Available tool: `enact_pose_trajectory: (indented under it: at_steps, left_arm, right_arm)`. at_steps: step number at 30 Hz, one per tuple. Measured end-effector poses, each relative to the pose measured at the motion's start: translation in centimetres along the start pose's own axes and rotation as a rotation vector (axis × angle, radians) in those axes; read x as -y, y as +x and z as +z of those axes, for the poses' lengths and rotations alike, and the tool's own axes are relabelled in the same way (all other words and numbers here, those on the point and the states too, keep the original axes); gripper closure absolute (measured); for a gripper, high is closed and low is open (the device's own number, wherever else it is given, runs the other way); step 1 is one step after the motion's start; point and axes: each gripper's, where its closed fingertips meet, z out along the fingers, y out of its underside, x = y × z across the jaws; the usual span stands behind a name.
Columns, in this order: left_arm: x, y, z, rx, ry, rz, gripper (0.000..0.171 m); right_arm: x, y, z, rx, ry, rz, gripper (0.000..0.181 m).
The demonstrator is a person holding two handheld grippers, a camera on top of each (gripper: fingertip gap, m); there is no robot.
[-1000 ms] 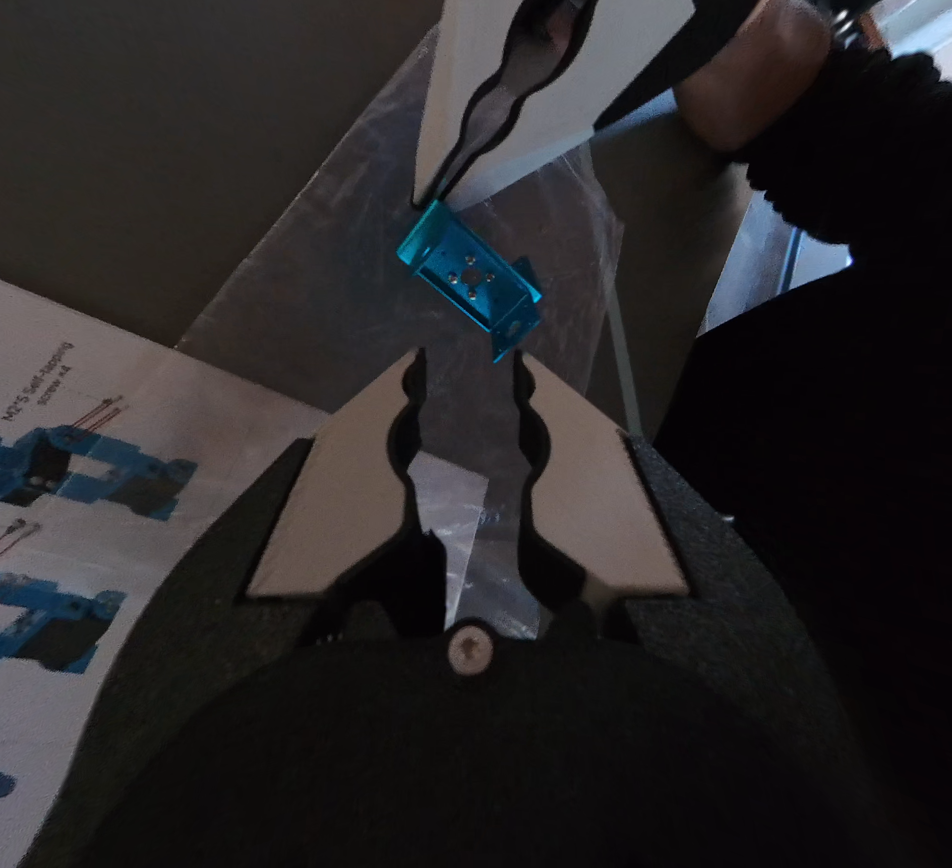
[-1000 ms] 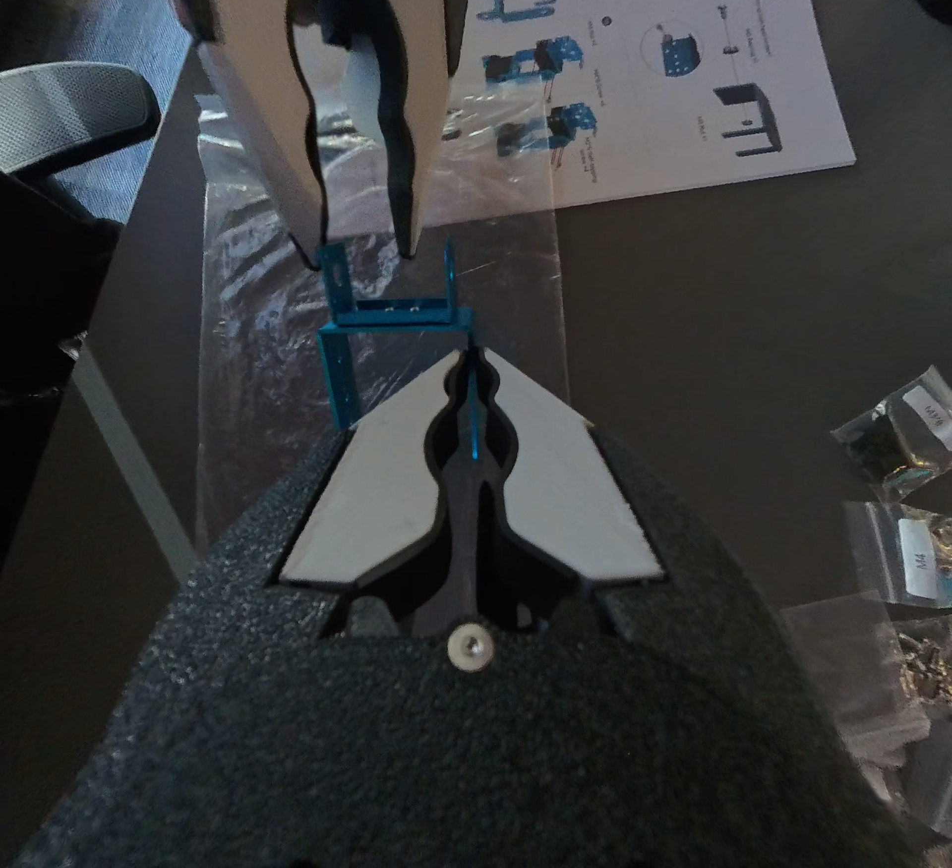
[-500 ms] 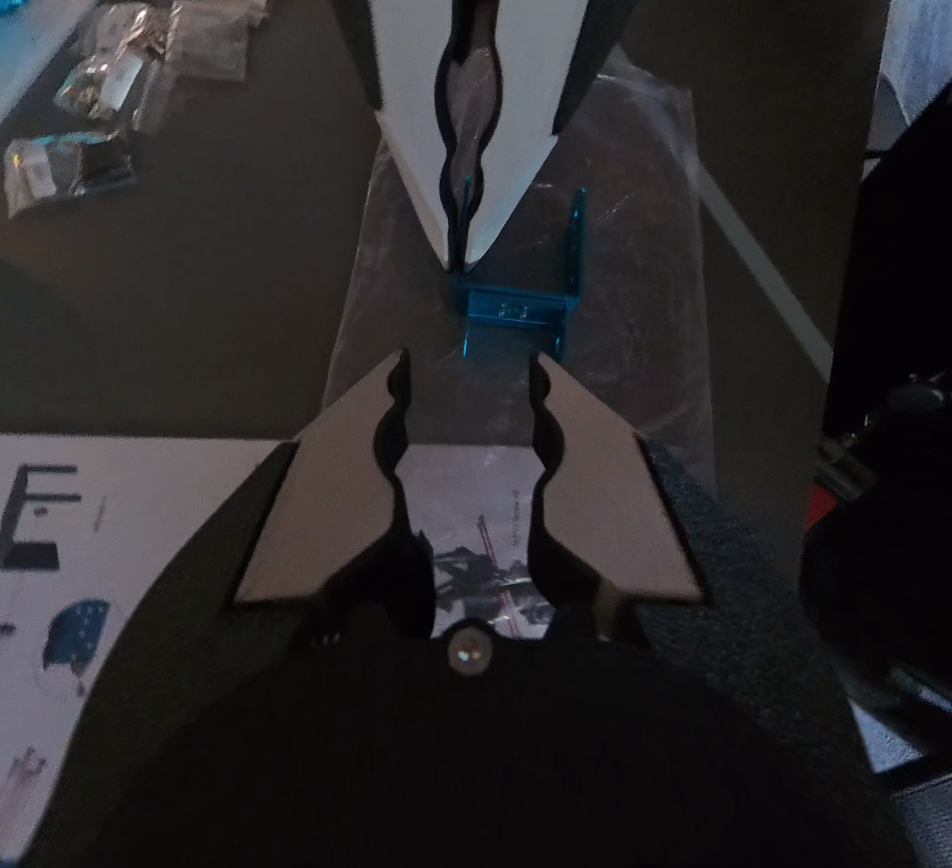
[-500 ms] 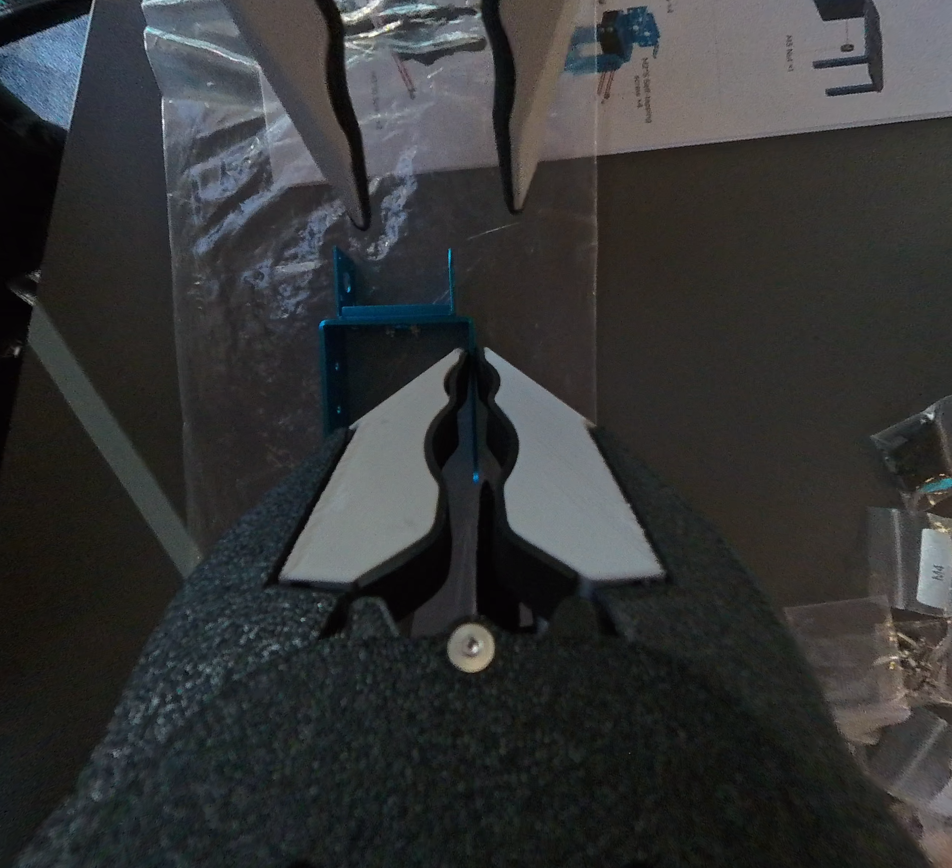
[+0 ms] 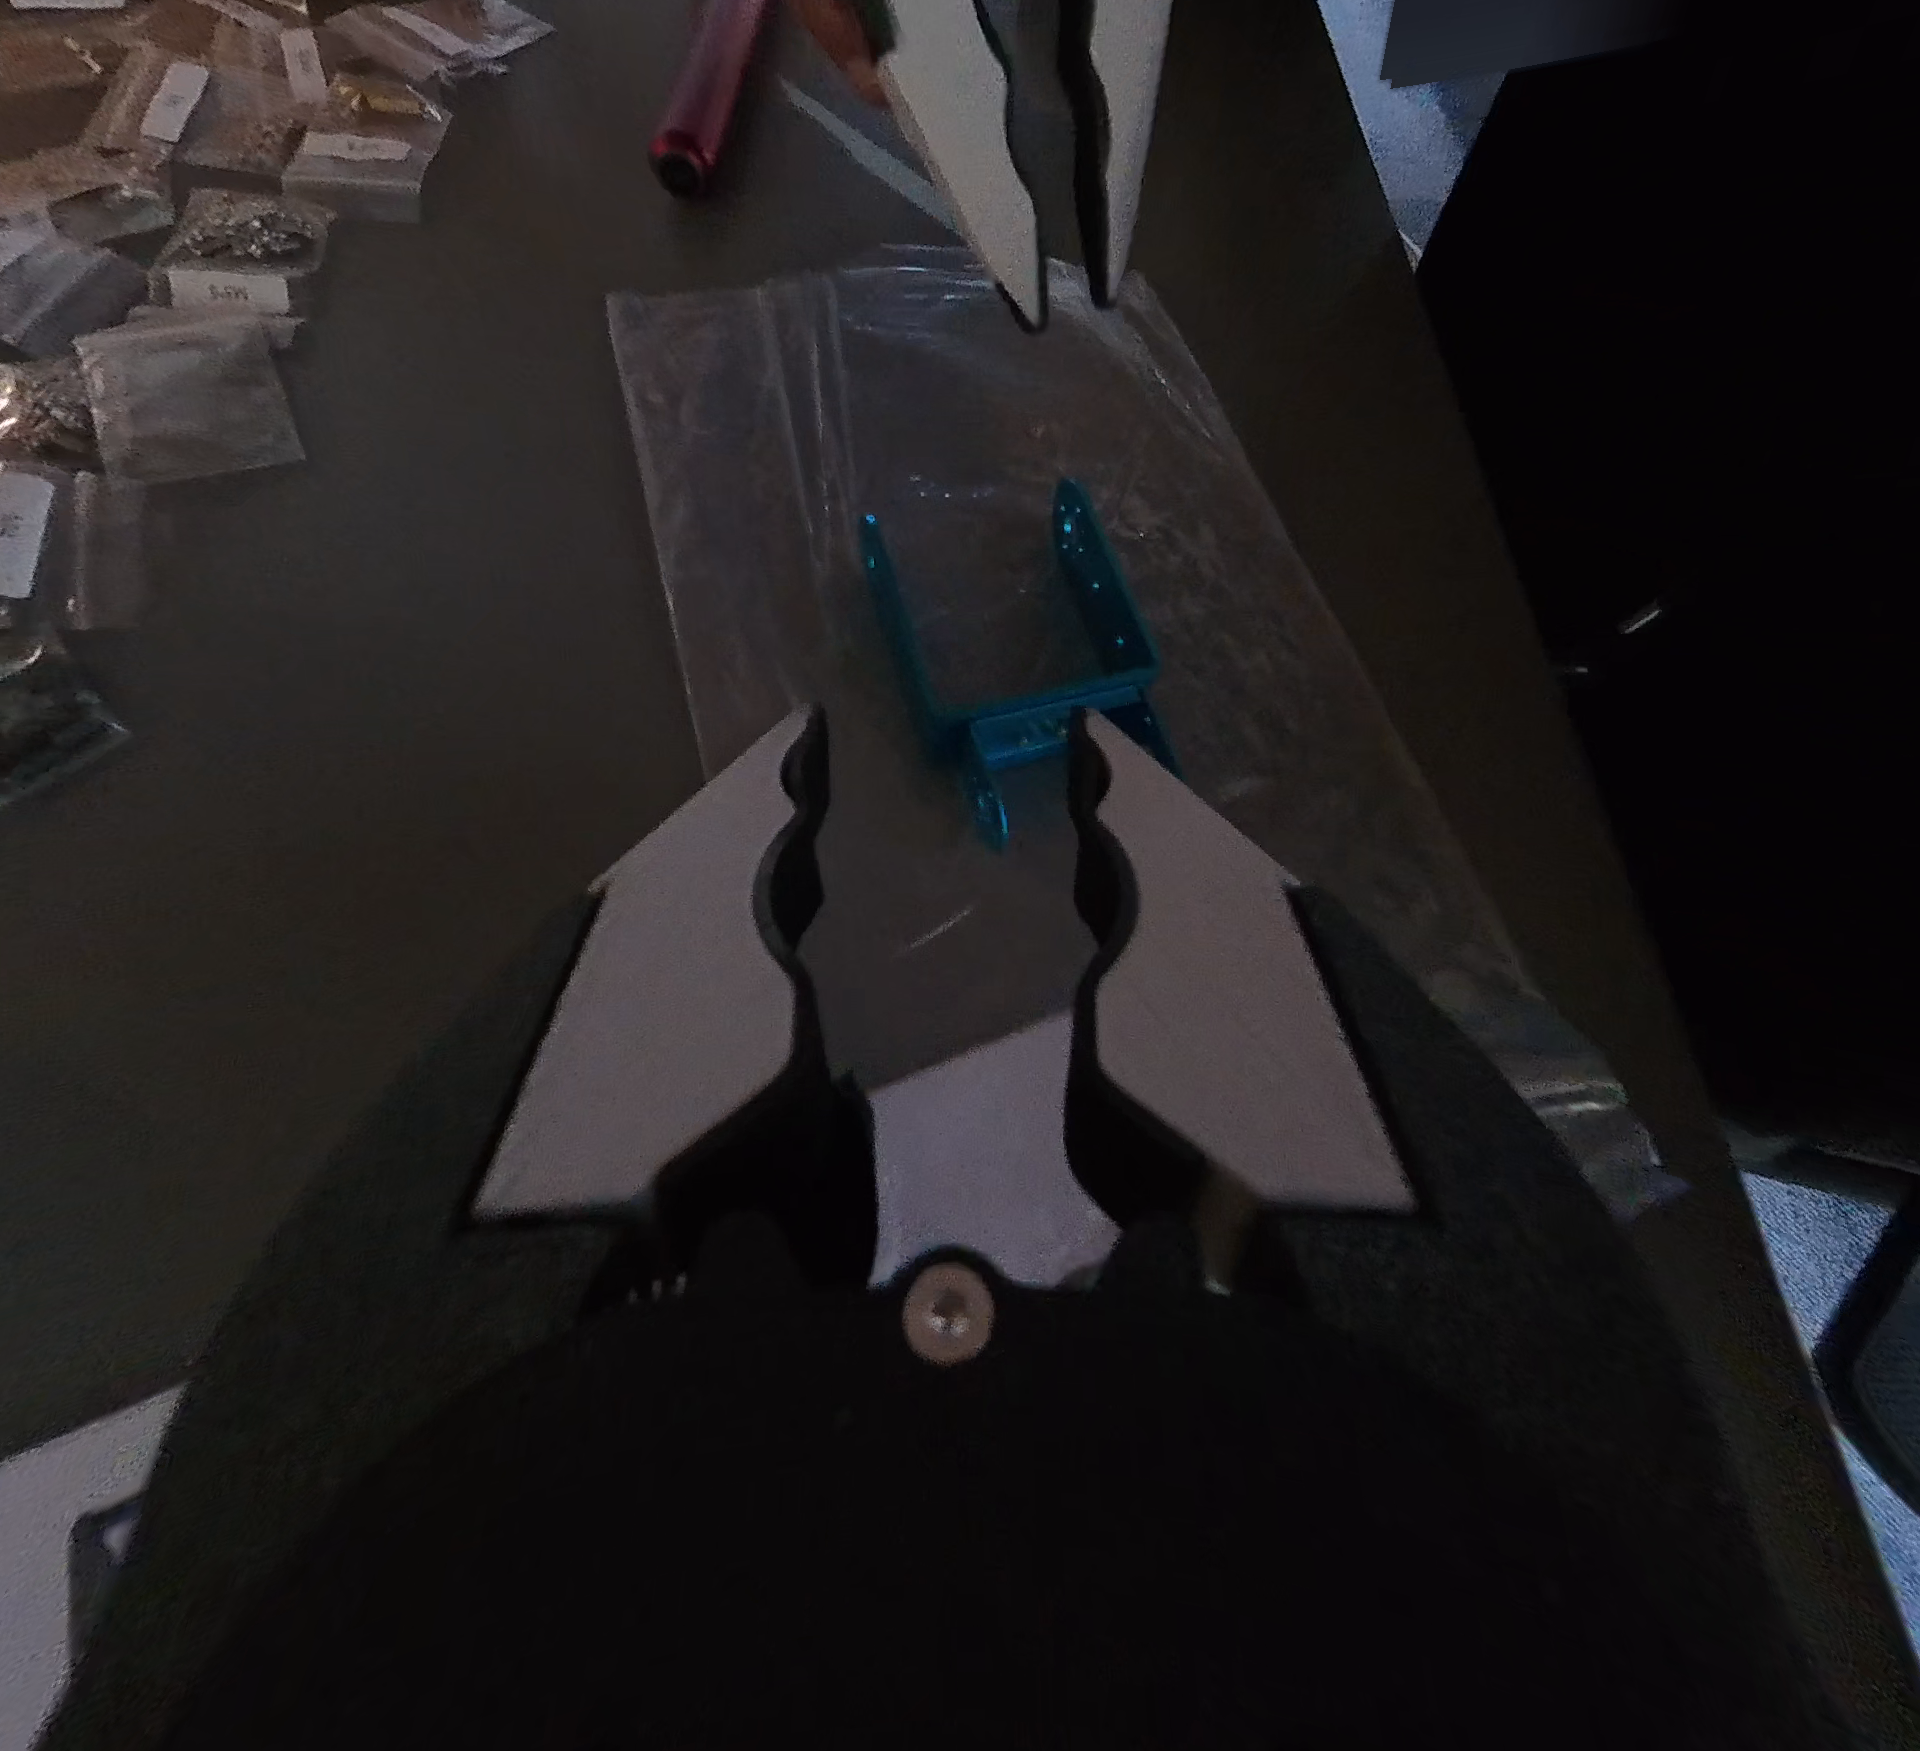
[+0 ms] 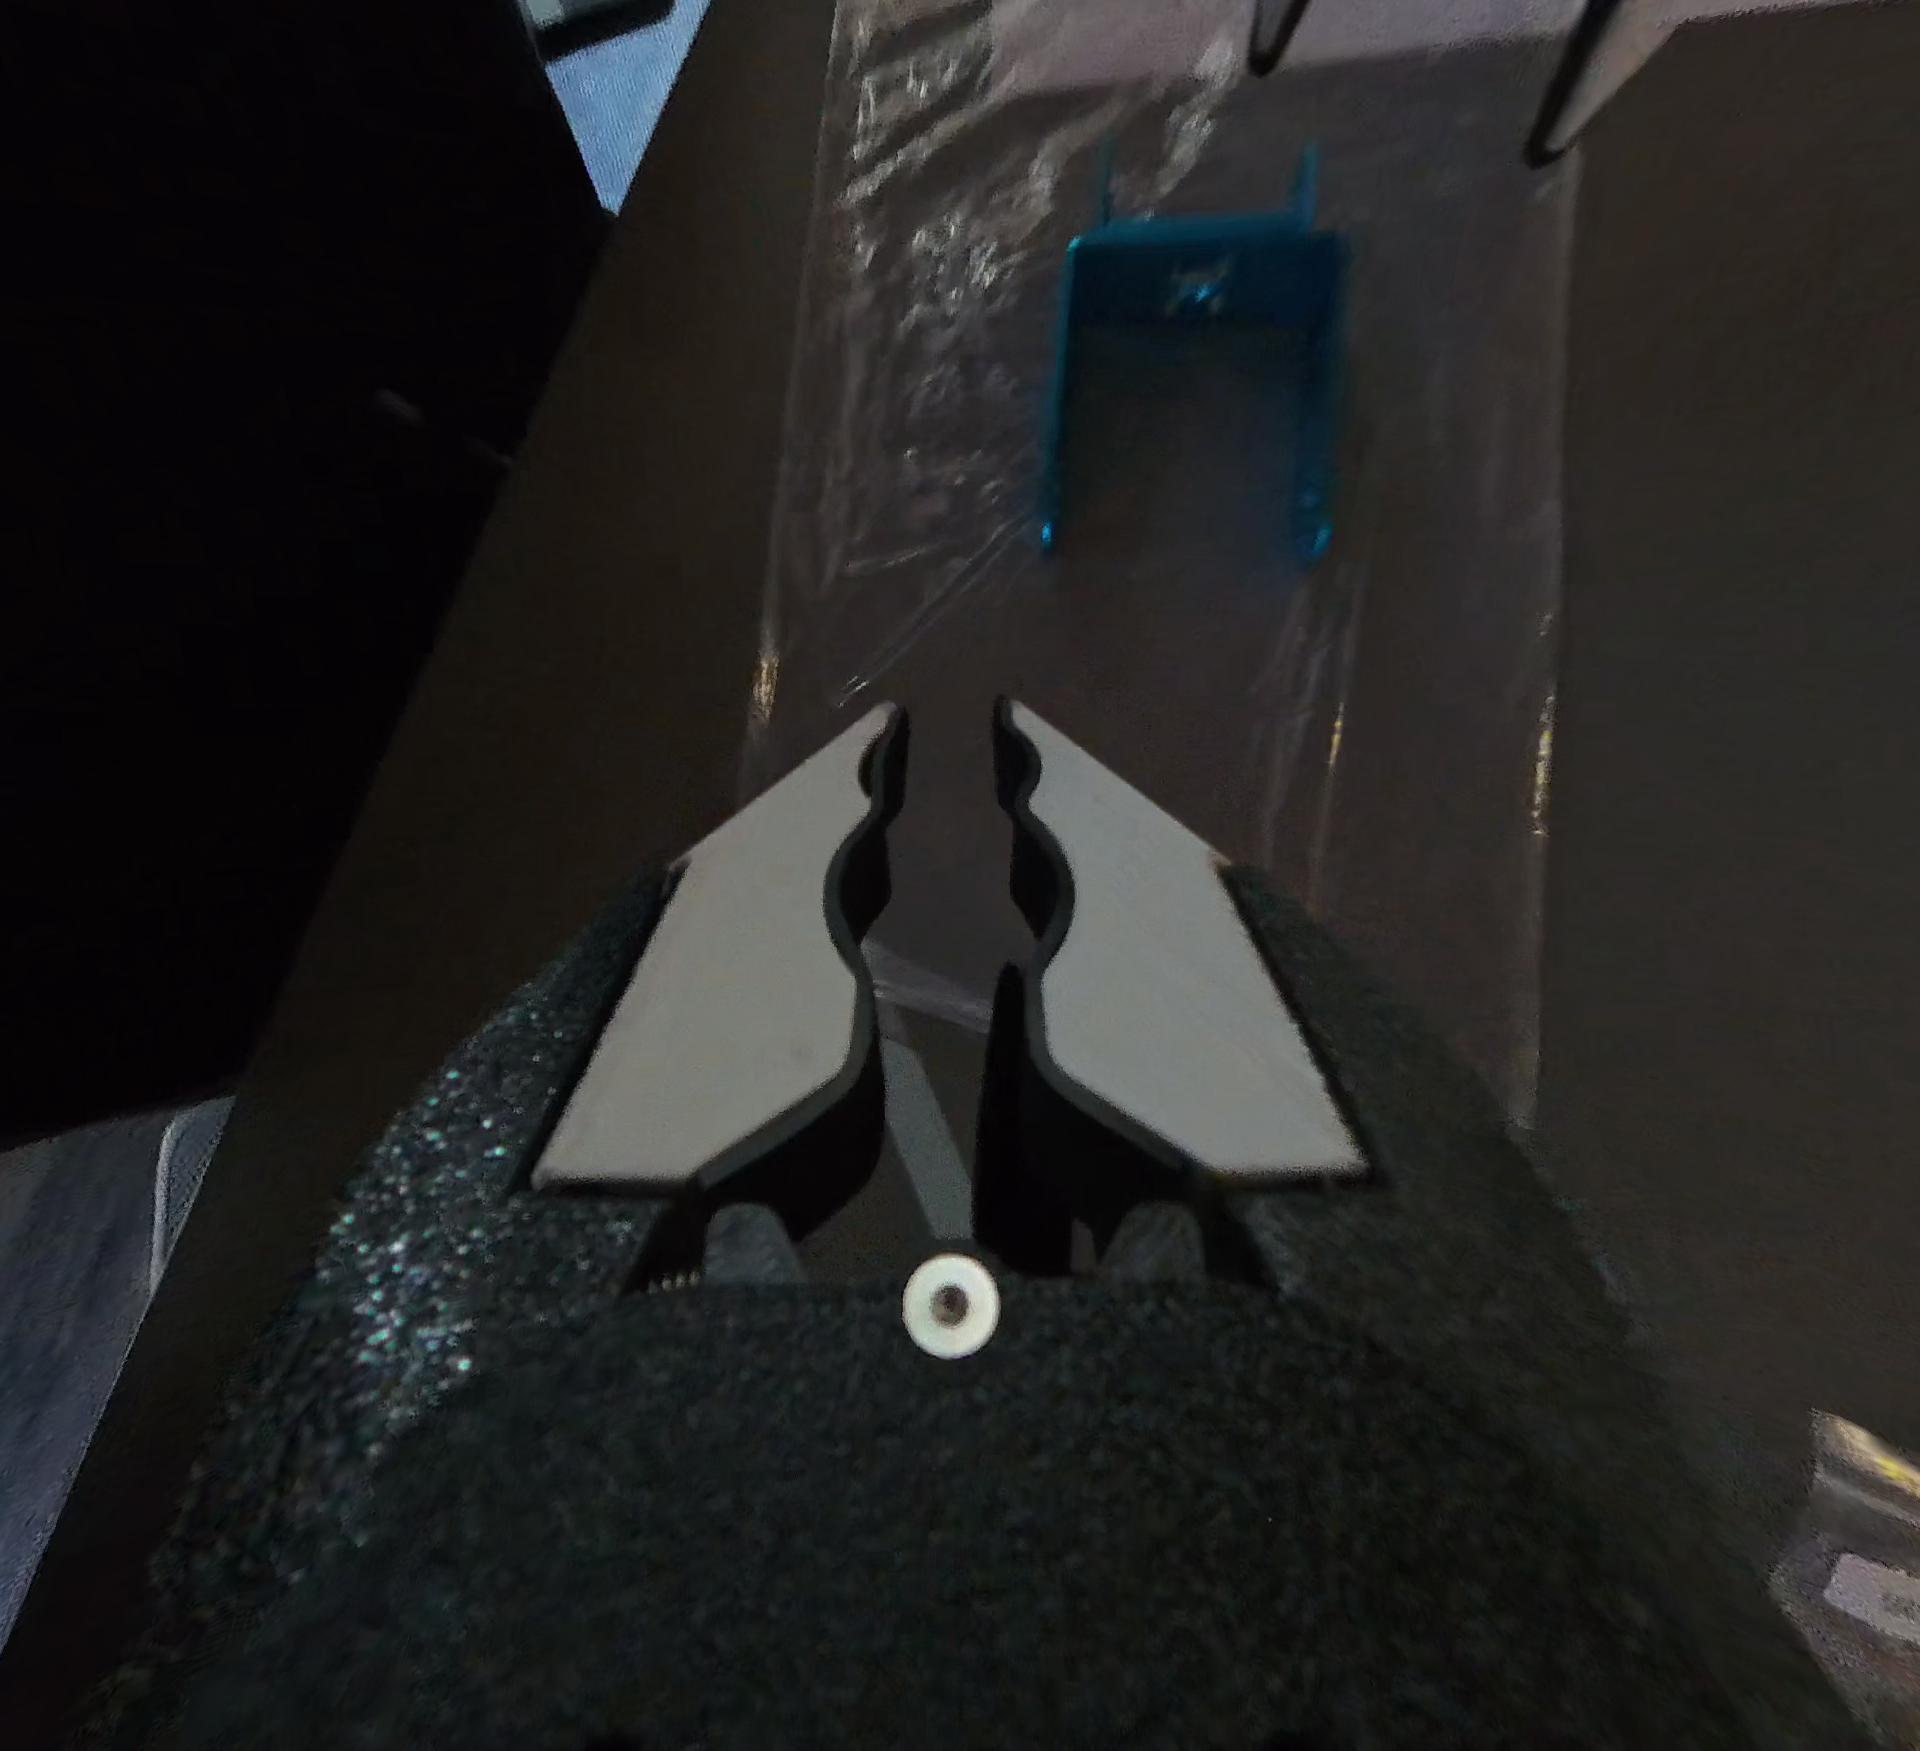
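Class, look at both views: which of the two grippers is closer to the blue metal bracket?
The left gripper: its open fingertips reach the blue metal bracket on the clear plastic bag. The right gripper, also open, sits well back from it.

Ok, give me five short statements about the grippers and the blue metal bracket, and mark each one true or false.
1. The blue metal bracket lies on a clear plastic bag. True.
2. The right gripper is shut on the bracket. False: it is open, empty and apart from it.
3. The left gripper is open. True.
4. A maroon cylinder lies inside the bracket. False: it lies apart on the dark table.
5. Small packets of hardware lie on the plastic bag. False: they lie beside it.
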Motion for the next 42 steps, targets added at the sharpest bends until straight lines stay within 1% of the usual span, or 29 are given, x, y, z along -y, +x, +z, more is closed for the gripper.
enact_pose_trajectory:
  at_steps: [3,5,6,8,9,12,14,17,19,24,26,30,33,36,40,42]
  left_arm:
    - [-0.4,-0.3,0.8,0.032,0.0,0.008,0.126]
    - [-1.0,-0.1,1.0,0.07,-0.029,0.049,0.126]
    - [-1.0,-0.1,0.9,0.09,-0.021,0.069,0.126]
    - [-1.3,0.4,0.8,0.079,-0.018,0.062,0.126]
    - [-1.5,0.3,0.7,0.08,-0.024,0.057,0.126]
    - [-1.0,0.3,0.4,0.076,0.016,0.04,0.126]
    - [-1.0,0.4,0.4,0.077,0.019,0.041,0.126]
    - [-1.0,0.4,0.5,0.083,0.015,0.052,0.125]
    - [-1.2,0.5,0.7,0.09,0.0,0.06,0.126]
    - [-1.9,0.7,1.4,0.105,-0.057,0.059,0.126]
    - [-2.1,0.6,1.7,0.121,-0.074,0.081,0.126]
    - [-1.6,0.9,2.0,0.132,-0.056,0.112,0.126]
    - [-1.6,0.8,2.2,0.151,-0.067,0.131,0.126]
    - [-1.6,0.8,2.3,0.161,-0.069,0.149,0.129]
    - [-1.6,0.8,2.5,0.176,-0.08,0.171,0.131]
    - [-1.8,0.9,2.6,0.177,-0.092,0.181,0.131]
  right_arm:
    - [-0.8,0.1,1.3,-0.035,-0.119,-0.016,0.166]
    - [-1.0,0.4,2.1,-0.046,-0.168,-0.025,0.166]
    - [-1.1,0.6,2.4,-0.045,-0.19,-0.021,0.166]
    - [-1.3,0.9,2.8,-0.032,-0.237,-0.005,0.168]
    - [-1.1,1.1,2.9,-0.034,-0.248,-0.007,0.17]
    - [-1.2,1.2,2.8,-0.024,-0.318,-0.007,0.172]
    - [-1.3,1.3,2.6,-0.036,-0.36,-0.025,0.168]
    - [-1.1,1.1,2.4,-0.036,-0.375,-0.024,0.169]
    - [-1.7,1.2,2.4,-0.048,-0.408,-0.024,0.169]
    - [-1.8,0.9,2.5,-0.053,-0.423,-0.04,0.171]
    - [-1.8,1.2,2.5,-0.08,-0.429,-0.061,0.178]
    - [-1.7,1.3,2.7,-0.092,-0.445,-0.077,0.179]
    - [-1.6,1.3,2.7,-0.099,-0.443,-0.103,0.18]
    - [-1.6,1.6,2.5,-0.1,-0.402,-0.1,0.181]
    - [-1.5,2.0,1.8,-0.075,-0.31,-0.053,0.181]
    - [-1.2,2.5,1.5,-0.089,-0.257,-0.052,0.181]
